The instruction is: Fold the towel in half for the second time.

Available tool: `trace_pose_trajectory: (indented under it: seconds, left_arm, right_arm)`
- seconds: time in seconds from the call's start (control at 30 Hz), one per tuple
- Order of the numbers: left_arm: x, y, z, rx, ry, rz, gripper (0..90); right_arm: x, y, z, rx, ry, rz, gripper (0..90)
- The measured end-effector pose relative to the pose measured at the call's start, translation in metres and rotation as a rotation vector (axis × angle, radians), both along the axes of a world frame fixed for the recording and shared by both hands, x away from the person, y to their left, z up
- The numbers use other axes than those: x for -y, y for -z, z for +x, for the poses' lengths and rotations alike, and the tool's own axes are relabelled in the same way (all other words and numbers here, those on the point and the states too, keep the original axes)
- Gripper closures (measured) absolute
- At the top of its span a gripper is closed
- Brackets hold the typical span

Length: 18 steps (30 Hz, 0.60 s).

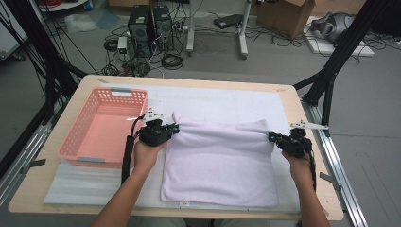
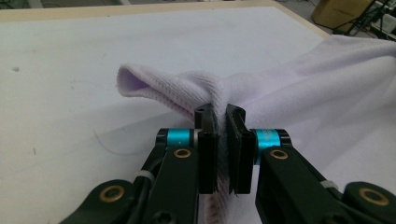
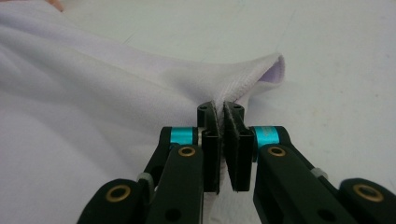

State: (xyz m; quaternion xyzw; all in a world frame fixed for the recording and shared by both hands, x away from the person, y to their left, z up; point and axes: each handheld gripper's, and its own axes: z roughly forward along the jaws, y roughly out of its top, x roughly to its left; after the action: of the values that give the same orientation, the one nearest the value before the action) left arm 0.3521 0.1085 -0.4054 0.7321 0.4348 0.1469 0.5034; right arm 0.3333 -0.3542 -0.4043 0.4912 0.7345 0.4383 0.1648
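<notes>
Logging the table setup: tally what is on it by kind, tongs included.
Towel, pale lilac: 1
Basket, pink: 1
White mat: 1
Tongs, both shut on the towel, left tongs and right tongs: 2
Total: 5

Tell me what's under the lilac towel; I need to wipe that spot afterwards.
The towel lies on a white mat covering the wooden table. Both grippers, left and right, pinch its far corners. Whatever else lies beneath is covered.
</notes>
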Motion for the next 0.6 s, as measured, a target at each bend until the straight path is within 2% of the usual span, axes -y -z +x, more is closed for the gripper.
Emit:
trace_pose_trajectory:
  seconds: [0.23,0.37,0.5,0.57,0.6]
  left_arm:
    - [-0.007,0.009,-0.029,0.002,0.038,0.011,83.8]
    - [-0.010,0.019,-0.042,-0.024,0.055,0.012,83.8]
    - [-0.012,0.029,-0.049,-0.056,0.070,0.020,83.0]
    - [-0.012,0.032,-0.049,-0.077,0.063,0.016,79.1]
    - [-0.012,0.032,-0.048,-0.080,0.045,0.021,70.1]
  right_arm:
    - [0.002,0.007,-0.028,0.006,-0.034,0.012,85.7]
    - [0.001,0.014,-0.042,-0.009,-0.046,0.008,85.7]
    - [0.001,0.019,-0.051,-0.023,-0.057,-0.011,85.6]
    - [0.000,0.021,-0.053,-0.037,-0.057,-0.022,85.2]
    - [-0.001,0.021,-0.054,-0.041,-0.061,-0.037,83.8]
